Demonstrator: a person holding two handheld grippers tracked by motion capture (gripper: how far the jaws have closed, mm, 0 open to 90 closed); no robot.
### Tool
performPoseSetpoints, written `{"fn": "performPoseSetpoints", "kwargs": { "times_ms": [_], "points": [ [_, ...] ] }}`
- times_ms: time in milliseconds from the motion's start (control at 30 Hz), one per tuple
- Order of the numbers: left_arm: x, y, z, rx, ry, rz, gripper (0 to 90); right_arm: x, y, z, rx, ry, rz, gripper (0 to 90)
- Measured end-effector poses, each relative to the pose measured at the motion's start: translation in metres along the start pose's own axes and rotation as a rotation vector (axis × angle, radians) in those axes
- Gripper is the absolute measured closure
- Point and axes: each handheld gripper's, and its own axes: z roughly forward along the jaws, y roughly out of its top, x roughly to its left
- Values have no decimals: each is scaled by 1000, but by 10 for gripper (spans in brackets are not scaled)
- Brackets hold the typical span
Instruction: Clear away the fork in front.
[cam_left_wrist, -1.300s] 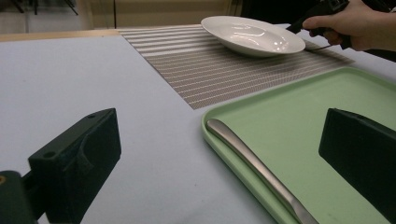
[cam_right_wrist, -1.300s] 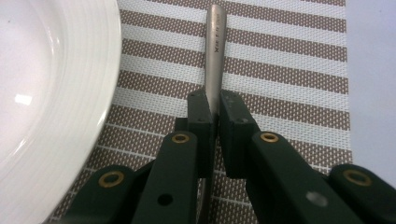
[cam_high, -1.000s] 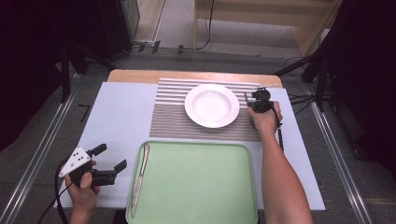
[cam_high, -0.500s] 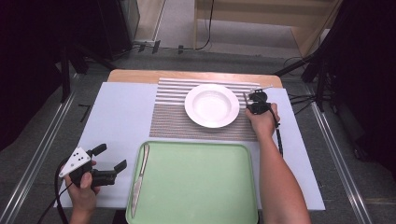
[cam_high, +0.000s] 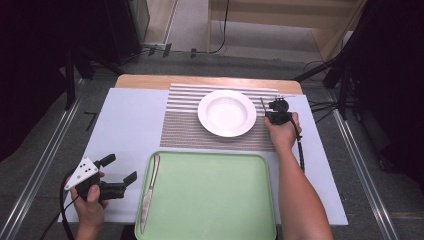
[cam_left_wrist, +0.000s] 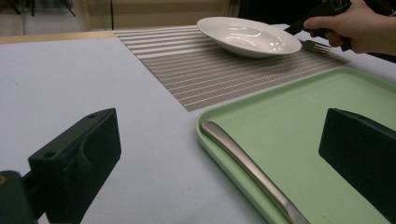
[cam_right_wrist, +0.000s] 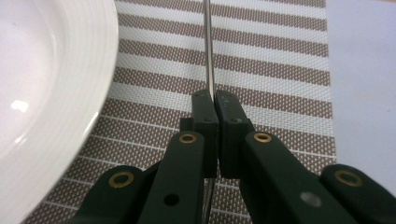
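Looking down from the high view: the bench (cam_high: 125, 125) is covered in a pale sheet, with a striped placemat (cam_high: 200, 125) at its far middle. A white plate (cam_high: 227, 113) sits on the mat. The right tongs (cam_high: 272, 111) are just right of the plate's rim, held by the right hand (cam_high: 282, 131), with a thin metal piece, the fork (cam_high: 262, 105), projecting from them toward the far edge. A green tray (cam_high: 210, 200) lies at the near edge; a knife (cam_high: 149, 192) rests along its left side. The left tongs (cam_high: 117, 172) are held by the left hand (cam_high: 90, 205) off the tray's left edge, jaws spread wide and empty.

Left gripper view: both black jaws of the left tongs (cam_left_wrist: 219, 154) stand far apart with nothing between them. The tray's rim (cam_left_wrist: 210, 140) and the knife handle (cam_left_wrist: 247, 170) lie between the jaws, farther off. Beyond, the plate (cam_left_wrist: 247, 35) rests on the mat (cam_left_wrist: 205, 70); fork tines (cam_left_wrist: 315, 45) lie on the mat just right of the plate, under the right hand (cam_left_wrist: 350, 25).

Right gripper view: the right tongs (cam_right_wrist: 215, 109) are pressed together on the slim fork stem (cam_right_wrist: 208, 51), which runs straight away over the mat (cam_right_wrist: 280, 70). The plate rim (cam_right_wrist: 93, 70) is close on the left; whether stem and rim touch, cannot tell.
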Motion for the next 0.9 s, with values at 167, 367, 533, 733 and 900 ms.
{"fn": "performPoseSetpoints", "kwargs": {
  "times_ms": [167, 367, 533, 733, 900],
  "points": [
    [-2, 1, 1, -4, -4, 4, 0, 0, 0, -10, -41, 29, 2, 864],
    [-7, 3, 3, -14, -11, 4, 0, 2, -4, -22, -85, 67, -9, 864],
    [-11, 5, 5, -12, -12, 18, 0, 4, -11, -34, -128, 102, -18, 864],
    [-18, 7, 11, -4, -31, 33, 0, 5, -19, -43, -154, 125, -14, 863],
    [-24, 10, 17, -10, -33, 41, 0, 6, -26, -48, -169, 135, -16, 863]
  ]
}}
